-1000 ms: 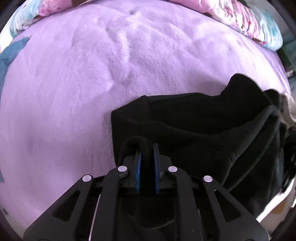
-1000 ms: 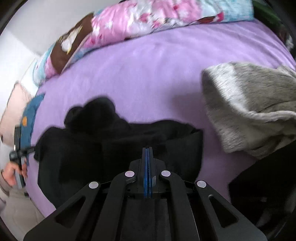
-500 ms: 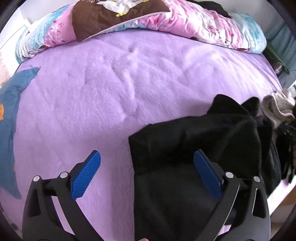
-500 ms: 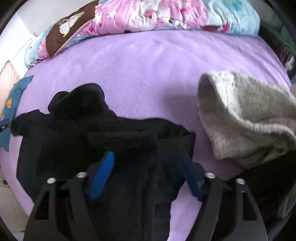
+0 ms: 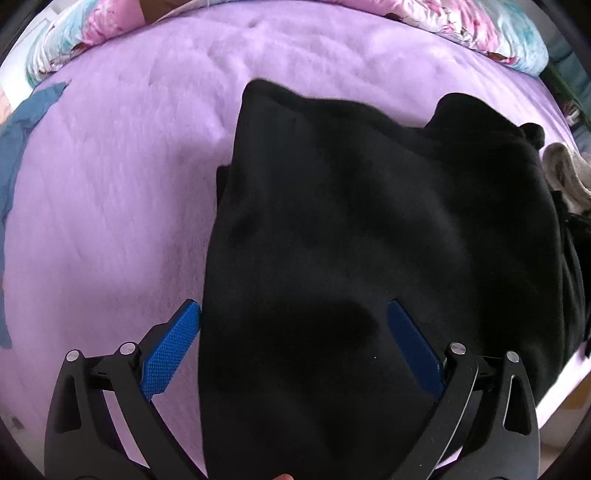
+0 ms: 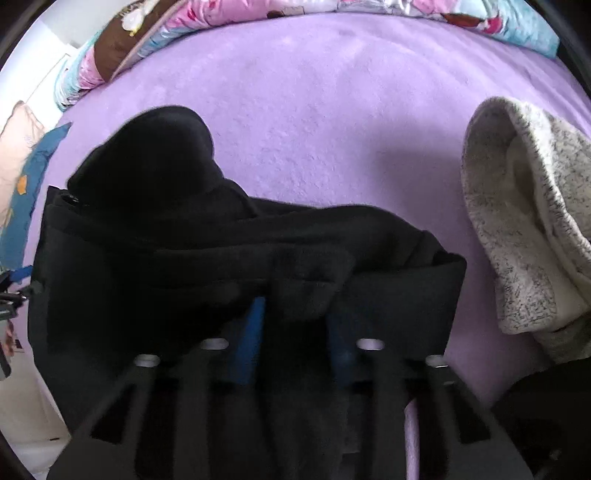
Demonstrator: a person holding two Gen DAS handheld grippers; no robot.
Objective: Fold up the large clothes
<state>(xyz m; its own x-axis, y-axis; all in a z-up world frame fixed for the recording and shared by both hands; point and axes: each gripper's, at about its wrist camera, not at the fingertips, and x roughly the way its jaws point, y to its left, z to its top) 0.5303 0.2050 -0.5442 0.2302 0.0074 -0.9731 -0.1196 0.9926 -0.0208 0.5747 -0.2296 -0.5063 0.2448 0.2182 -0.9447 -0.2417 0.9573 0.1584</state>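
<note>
A large black fleece garment [image 5: 369, 203] lies folded on the purple bed cover [image 5: 110, 184]. My left gripper [image 5: 291, 306] hangs just above its near left part, jaws wide open; one blue pad is at the garment's left edge and the other over the cloth, gripping nothing. In the right wrist view the same black garment [image 6: 147, 251] shows stacked folds and a rounded hood-like lump at the far left. My right gripper [image 6: 297, 306] is closing, blurred, with a raised fold of the black cloth pinched between its pads.
A grey-white fleece garment [image 6: 524, 221] lies bunched to the right of the black one, with another dark item [image 6: 535, 406] below it. Flowered pillows [image 5: 480, 22] line the far edge. A blue cloth [image 5: 22, 122] lies at the left edge.
Both grippers opened after being shut. The left moved over the black garment and stays wide open. The right sank onto the garment and has closed again on a fold.
</note>
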